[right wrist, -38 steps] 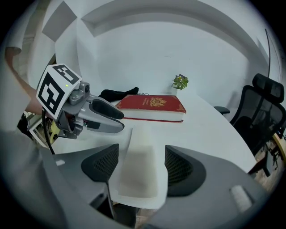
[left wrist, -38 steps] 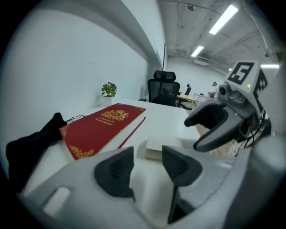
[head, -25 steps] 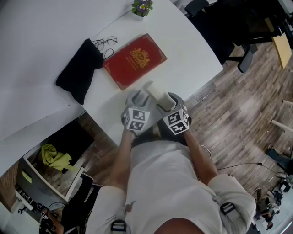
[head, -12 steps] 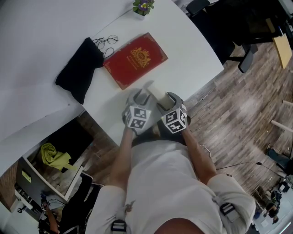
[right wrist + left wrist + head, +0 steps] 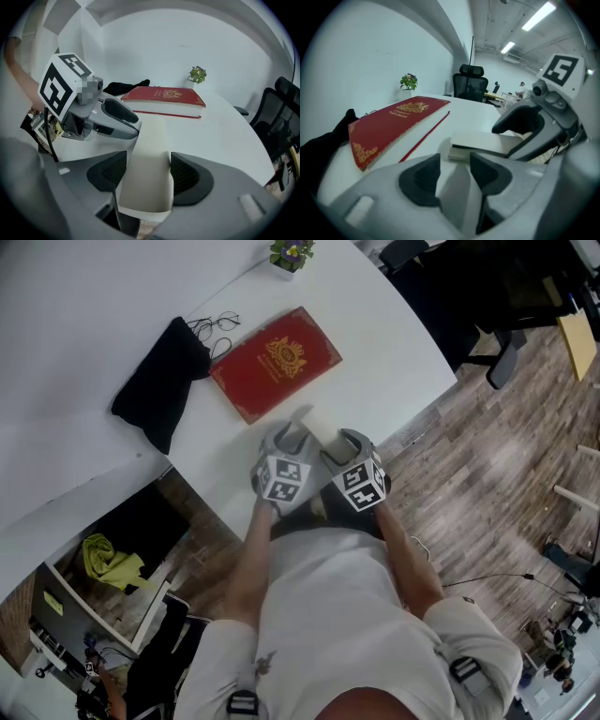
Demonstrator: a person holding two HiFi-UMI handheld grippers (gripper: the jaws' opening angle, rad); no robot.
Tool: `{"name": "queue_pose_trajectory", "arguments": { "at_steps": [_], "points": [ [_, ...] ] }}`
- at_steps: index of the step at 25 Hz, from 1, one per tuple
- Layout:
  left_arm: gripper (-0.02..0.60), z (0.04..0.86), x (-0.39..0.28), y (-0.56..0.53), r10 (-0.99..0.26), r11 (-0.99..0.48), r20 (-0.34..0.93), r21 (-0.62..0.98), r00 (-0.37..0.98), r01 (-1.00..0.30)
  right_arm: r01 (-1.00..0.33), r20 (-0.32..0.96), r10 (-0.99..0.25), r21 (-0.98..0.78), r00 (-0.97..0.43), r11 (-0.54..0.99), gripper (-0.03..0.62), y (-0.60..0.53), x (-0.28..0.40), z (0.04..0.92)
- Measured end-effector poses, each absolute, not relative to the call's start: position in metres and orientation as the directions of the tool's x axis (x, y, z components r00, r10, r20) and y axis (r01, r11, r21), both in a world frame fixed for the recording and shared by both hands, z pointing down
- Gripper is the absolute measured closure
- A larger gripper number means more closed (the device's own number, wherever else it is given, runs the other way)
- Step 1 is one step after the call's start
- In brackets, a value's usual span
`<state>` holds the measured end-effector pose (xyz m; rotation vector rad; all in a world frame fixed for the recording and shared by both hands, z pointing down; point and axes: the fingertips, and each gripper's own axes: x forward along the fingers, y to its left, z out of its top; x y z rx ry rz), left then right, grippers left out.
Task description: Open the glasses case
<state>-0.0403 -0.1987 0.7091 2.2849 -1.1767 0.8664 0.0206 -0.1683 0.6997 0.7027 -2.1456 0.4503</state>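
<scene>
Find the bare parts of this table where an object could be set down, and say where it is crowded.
Free: the wide white stretch of table between the red book and the curved right edge, in front of the plant; also the narrow strip between book and glasses case. Crowded: left of the book, where black cloth and glasses lie.

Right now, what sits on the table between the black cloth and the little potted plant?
A pair of glasses, right beside the black cloth; the head view shows them.

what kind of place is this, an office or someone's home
Most likely an open-plan office: a black swivel chair behind a big white desk, with long strip lights on the ceiling.
</scene>
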Motion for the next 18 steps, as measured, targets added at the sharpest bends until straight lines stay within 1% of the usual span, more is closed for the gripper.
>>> {"name": "queue_pose_trajectory", "arguments": {
  "at_steps": [8, 18],
  "points": [
    [0.383, 0.709, -0.039, -0.2, -0.566, -0.555, 0.693, 0.081, 0.447, -0.828, -0.631, 0.778, -0.347, -0.08, -0.524, 0.772, 0.33, -0.17, 0.023, 0.69],
    [0.383, 0.709, -0.038, -0.201, -0.573, -0.554, 0.687, 0.077, 0.447, -0.829, -0.634, 0.753, -0.369, -0.083, -0.546, 0.769, 0.406, -0.172, 0.026, 0.676]
  ]
}}
